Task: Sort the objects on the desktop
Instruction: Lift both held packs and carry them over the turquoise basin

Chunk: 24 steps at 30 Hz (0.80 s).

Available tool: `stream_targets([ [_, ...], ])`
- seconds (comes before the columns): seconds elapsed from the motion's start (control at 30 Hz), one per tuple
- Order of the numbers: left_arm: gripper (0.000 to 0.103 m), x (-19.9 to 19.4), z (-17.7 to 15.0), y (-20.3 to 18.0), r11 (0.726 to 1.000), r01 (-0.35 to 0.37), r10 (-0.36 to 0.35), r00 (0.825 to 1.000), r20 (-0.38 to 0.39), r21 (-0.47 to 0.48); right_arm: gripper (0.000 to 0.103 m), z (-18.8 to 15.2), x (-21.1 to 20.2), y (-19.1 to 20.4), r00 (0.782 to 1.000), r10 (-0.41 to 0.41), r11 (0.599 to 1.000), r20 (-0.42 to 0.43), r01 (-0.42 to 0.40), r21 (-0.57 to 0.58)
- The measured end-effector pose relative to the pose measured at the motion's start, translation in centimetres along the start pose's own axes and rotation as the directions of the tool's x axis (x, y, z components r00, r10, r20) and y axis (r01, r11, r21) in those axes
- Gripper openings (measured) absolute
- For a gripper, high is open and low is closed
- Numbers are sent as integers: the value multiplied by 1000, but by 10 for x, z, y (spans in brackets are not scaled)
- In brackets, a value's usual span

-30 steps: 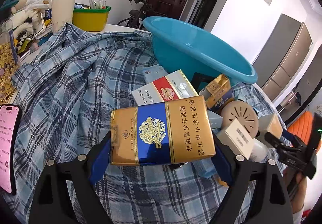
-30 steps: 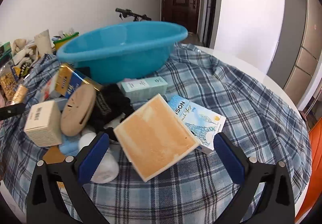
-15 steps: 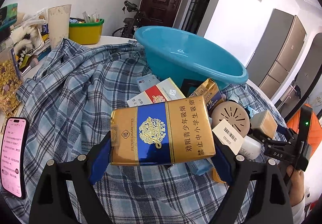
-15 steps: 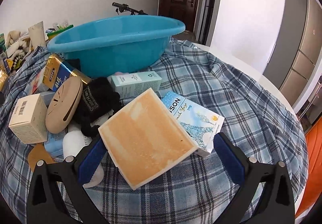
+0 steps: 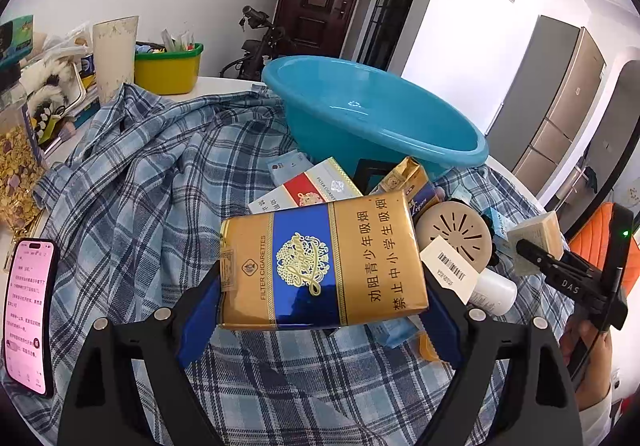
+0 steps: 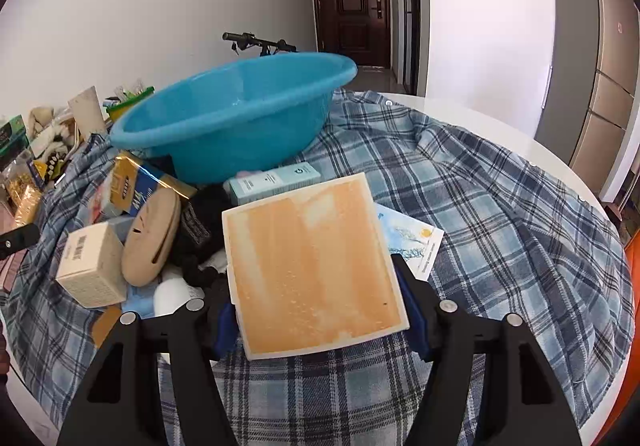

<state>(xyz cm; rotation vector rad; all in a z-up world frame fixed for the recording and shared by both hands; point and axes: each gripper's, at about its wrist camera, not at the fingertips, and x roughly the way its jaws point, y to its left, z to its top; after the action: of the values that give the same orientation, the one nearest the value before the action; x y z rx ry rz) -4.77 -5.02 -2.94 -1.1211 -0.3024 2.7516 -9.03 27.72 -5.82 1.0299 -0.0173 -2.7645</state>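
Observation:
My left gripper [image 5: 320,306] is shut on a gold and blue cigarette carton [image 5: 320,262], held above the plaid cloth. My right gripper [image 6: 316,310] is shut on a flat orange and white box [image 6: 312,266], lifted above the cloth; it also shows at the right of the left wrist view [image 5: 536,242]. A blue plastic basin [image 5: 372,117] stands behind the pile and appears in the right wrist view [image 6: 236,113]. The pile holds a red and white cigarette pack [image 5: 308,185], a round beige disc [image 6: 150,238], a cream box [image 6: 90,266] and a teal box [image 6: 276,181].
A plaid shirt [image 6: 480,213] covers the round white table [image 6: 500,129]. A lit phone [image 5: 26,310] lies at the left edge. A yellow bin [image 5: 166,69], a paper cup [image 5: 114,53] and snack bags stand at the back left. An illustrated blue box [image 6: 412,242] lies under the orange box.
Both grippers have risen with their loads and the basin looks farther away. The orange box has turned more square to the right camera and the right jaws have narrowed on it.

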Motion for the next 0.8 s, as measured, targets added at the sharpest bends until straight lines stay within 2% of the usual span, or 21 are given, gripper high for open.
stream_targets([
  [0.13, 89, -2, 1, -7, 1000, -6, 5, 1000, 9, 24, 64, 4, -11, 10, 1000, -7, 1000, 21, 7, -26],
  [0.47, 89, -12, 11, -16, 998, -5, 1, 999, 50, 64, 64, 16, -29, 32, 998, 40, 997, 56, -36, -70],
  [0.8, 89, -30, 44, -23, 992, -32, 14, 990, 142, 122, 64, 54, -36, 61, 987, 114, 986, 115, -99, -134],
])
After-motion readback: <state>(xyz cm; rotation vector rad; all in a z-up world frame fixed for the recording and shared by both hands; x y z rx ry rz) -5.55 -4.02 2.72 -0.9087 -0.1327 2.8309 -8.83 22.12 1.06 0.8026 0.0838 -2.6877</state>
